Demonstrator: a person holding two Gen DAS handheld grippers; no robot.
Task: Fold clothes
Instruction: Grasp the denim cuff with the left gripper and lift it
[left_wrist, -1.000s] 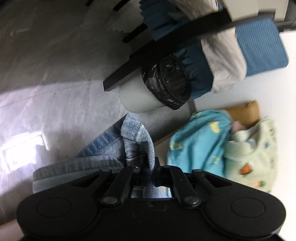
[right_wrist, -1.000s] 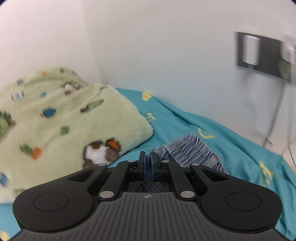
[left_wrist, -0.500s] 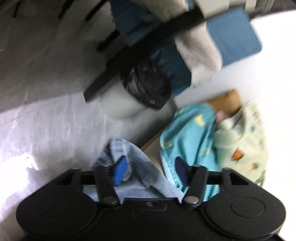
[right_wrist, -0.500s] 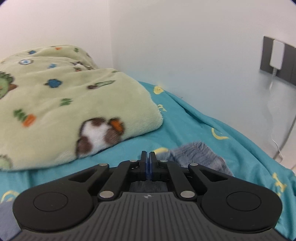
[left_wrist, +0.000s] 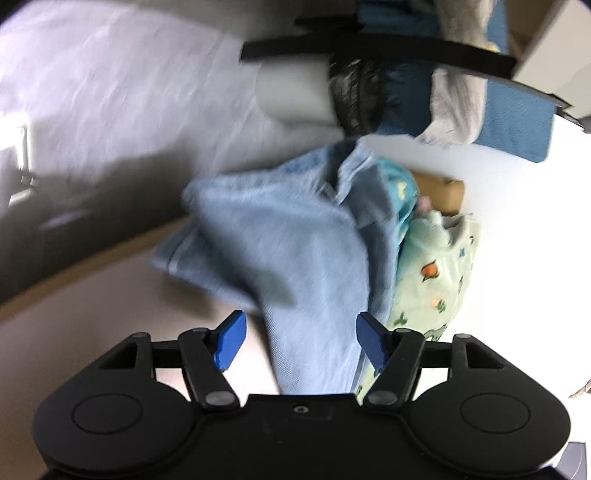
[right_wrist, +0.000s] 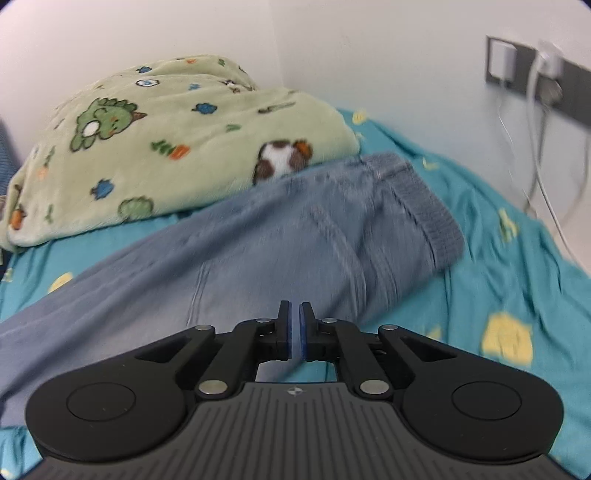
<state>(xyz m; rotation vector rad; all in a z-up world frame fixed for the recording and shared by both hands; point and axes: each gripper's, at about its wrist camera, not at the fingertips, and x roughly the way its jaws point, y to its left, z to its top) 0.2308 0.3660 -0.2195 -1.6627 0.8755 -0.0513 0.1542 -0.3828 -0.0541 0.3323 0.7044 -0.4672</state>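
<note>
Teal bedsheet (right_wrist: 498, 280), jeans (right_wrist: 258, 251), lined bin (left_wrist: 295, 92)

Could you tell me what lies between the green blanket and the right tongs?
In the right wrist view, the jeans cover the stretch from green blanket to right tongs.

Left gripper (left_wrist: 299, 341): jaws spread wide, blue pads facing each other, nothing between them; it sits above the jeans (left_wrist: 295, 251), clear of the cloth. Right gripper (right_wrist: 295, 328): jaws drawn almost together, a thin slit between the pads, nothing visibly pinched; it sits just over the jeans' near edge.
</note>
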